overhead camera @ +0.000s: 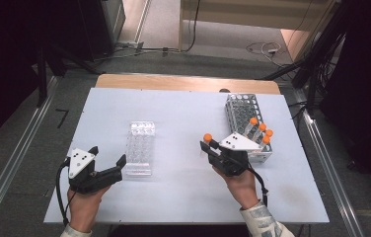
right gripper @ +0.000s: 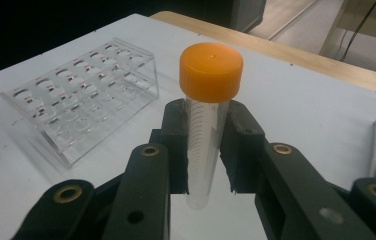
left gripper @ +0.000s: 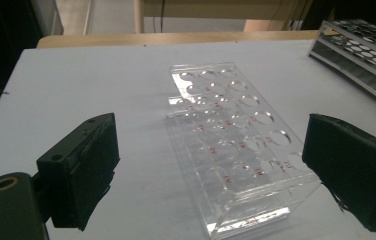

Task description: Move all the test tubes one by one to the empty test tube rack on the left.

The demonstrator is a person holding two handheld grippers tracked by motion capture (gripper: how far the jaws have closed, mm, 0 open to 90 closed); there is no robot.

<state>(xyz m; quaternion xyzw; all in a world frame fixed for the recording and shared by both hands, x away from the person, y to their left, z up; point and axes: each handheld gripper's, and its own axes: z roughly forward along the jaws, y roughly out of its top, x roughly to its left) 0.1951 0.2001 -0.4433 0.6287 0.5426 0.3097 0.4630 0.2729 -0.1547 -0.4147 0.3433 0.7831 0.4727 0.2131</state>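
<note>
The right claw (right gripper: 207,150) clamps an orange-capped tube (right gripper: 207,125) over bare table (overhead camera: 173,113) mid-way between the racks. The left claw (overhead camera: 107,161) gapes empty at the clear rack (overhead camera: 140,147), near the table's front edge.

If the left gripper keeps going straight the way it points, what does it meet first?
Probably the clear acrylic tube rack: it lies directly ahead between the open left gripper jaws, its near end closest. Exact gap is hard to judge.
</note>
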